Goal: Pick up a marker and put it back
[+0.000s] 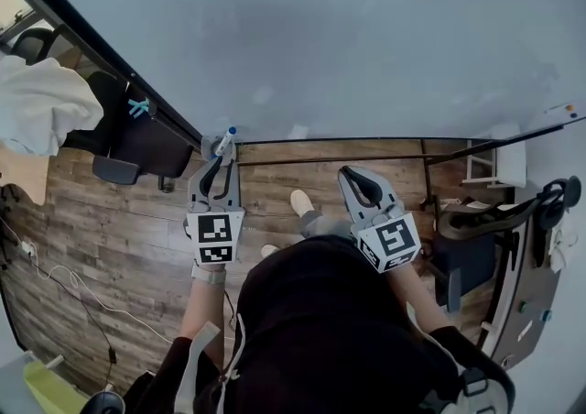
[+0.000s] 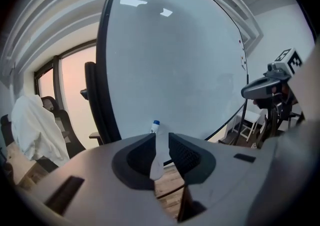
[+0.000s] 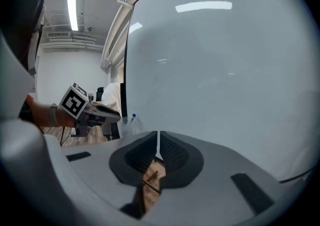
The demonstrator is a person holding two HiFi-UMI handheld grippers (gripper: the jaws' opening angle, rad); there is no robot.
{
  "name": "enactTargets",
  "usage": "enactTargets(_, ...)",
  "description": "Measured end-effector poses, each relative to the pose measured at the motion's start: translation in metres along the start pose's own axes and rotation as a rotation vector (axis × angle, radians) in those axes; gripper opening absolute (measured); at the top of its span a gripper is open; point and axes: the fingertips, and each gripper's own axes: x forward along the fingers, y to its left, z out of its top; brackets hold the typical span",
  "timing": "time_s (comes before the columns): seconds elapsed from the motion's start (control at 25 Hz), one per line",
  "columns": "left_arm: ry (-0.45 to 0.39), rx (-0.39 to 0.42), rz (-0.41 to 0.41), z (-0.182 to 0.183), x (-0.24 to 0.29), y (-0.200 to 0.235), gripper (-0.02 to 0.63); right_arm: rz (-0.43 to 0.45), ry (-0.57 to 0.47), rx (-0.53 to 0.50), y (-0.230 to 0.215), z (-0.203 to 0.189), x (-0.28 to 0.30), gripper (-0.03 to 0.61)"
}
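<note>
1. The left tool (image 1: 220, 163) was closed on the marker (image 1: 225, 136). In the left gripper view the white barrel ran up between the pads. Its blue cap stood clear above the jaw tips and its tail hung into the hollow behind them.
2. The right tool (image 3: 158, 139) was closed with nothing between its pads. It hung beside the left one, well apart from it, and had no share in the grip.
3. Both tools pointed a little downward at the whiteboard (image 1: 320, 37), above the floor (image 1: 119, 238). The marker's cap lay near the board's lower left corner; whether it touched the board could not be told.
4. The step in hand looked like carrying the marker back to its place. The likeliest place was the black ledge (image 1: 348, 139) along the foot of the board, though no tray or holder could be made out for certain.
5. To do it well, the grip should stay firm until the barrel had support. The barrel was smooth and round and was pinched along one short stretch, so it could pivot or slide.
6. The barrel should be turned to lie along the ledge and lowered until it rested there. Only then should the pads part, and the tool should draw straight back so that it did not drag the marker off.
7. The right tool was best kept clear of the left one's path.
8. Farther left, past the board's edge, stood a chair (image 1: 137, 142) and a white cloth (image 1: 41, 105), both out of the way.
</note>
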Motion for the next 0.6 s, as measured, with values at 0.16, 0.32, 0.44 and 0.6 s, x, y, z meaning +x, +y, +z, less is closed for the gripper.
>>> enactTargets(0.16,0.033,0.024,0.013,-0.001,0.018,0.004,0.087,-0.021,0.009,0.016,-0.011,-0.004,0.003,0.028)
enactTargets(0.32,0.057,0.036,0.02,-0.003,0.032,0.01,0.094,-0.032,0.009,0.037,-0.019,-0.006,0.007,0.028)
enactTargets(0.44,0.068,0.051,0.028,-0.002,0.039,0.012,0.103,-0.037,0.01,0.044,-0.023,-0.006,0.008,0.028)
enactTargets(0.6,0.087,0.074,0.027,-0.002,0.049,0.011,0.106,-0.045,0.016,0.051,-0.027,-0.008,0.007,0.028)
